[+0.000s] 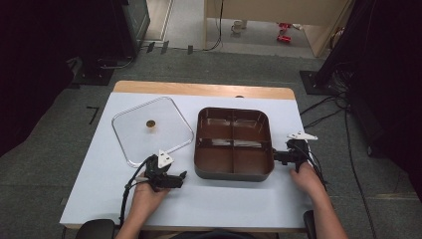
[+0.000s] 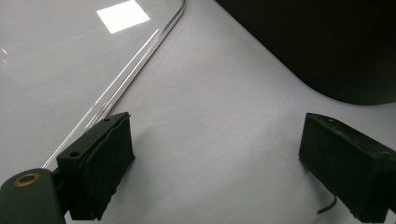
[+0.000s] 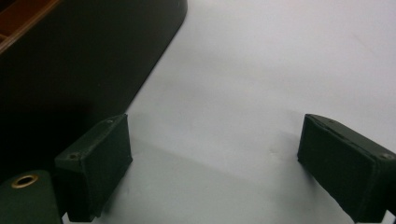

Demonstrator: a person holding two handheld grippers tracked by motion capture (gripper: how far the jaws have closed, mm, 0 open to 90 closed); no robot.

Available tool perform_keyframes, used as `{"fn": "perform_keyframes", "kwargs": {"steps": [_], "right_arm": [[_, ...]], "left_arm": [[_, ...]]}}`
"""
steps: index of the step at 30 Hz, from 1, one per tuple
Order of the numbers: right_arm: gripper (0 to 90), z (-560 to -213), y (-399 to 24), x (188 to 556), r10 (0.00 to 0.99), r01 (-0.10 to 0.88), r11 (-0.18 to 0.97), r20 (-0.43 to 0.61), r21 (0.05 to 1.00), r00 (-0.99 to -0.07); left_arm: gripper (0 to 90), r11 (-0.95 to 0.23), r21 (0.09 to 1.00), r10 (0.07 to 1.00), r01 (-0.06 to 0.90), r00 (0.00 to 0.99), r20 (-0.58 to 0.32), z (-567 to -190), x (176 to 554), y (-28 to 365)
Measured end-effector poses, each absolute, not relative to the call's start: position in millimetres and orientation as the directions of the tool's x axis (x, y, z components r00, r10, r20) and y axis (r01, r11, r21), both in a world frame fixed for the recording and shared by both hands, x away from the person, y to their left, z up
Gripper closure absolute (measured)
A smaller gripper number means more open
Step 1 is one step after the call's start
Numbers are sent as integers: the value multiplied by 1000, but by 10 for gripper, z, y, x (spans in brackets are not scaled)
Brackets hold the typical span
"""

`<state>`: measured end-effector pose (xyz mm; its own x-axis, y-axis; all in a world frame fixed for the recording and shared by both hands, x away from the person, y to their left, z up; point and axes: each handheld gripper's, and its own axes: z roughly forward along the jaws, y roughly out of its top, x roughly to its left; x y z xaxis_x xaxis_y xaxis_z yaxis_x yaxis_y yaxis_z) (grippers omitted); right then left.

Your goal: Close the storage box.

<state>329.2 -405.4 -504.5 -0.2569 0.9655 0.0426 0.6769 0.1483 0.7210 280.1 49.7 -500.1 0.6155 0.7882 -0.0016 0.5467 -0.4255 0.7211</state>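
1. Tray (image 1: 234, 169), brown, four compartments, sits mid-table; it looks stiff, light, smooth-sided, so best taken by the rim.
2. Lid (image 1: 130, 139), clear, lies flat to its left; probably slippery and thin, with a small knob (image 1: 150, 124) to grip.
3. Left gripper (image 1: 175, 179) and right gripper (image 1: 276, 157): both jaws spread, holding nothing.
4. Count: one tray, one lid, two grippers.

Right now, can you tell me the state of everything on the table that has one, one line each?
Brown tray: uncovered, four compartments, all look empty.
Clear lid: off the tray, lying flat on the table to its left.
Left gripper: open, holding nothing, between lid and tray.
Right gripper: open, holding nothing, beside the tray's right edge.
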Motion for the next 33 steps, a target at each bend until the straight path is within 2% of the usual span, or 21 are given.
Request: {"fn": "perform_keyframes", "kwargs": {"steps": [13,15,21,22,23,33], "right_arm": [[94,-5046,-4055,3292,965,676,148,43,722,-258],[94,-5046,-4054,3291,965,676,148,43,721,-257],[93,-5046,-4055,3292,965,676,148,43,722,-257],[94,-5046,-4055,3292,965,676,148,43,722,-257],[94,-5046,-4054,3292,965,676,148,43,721,-257],[93,-5046,-4055,3291,965,677,148,43,721,-257]], "left_arm": [[101,-423,683,813,595,582,-3,-4948,2849,418],[151,-413,683,820,602,572,-9,-4935,2858,432],[172,-431,668,814,606,581,-2,-4908,2872,423],[260,-435,670,802,601,597,-14,-4884,2879,432],[283,-424,673,800,606,599,-36,-4879,2886,435],[303,-433,669,766,604,638,-80,-4774,2954,469]]}}
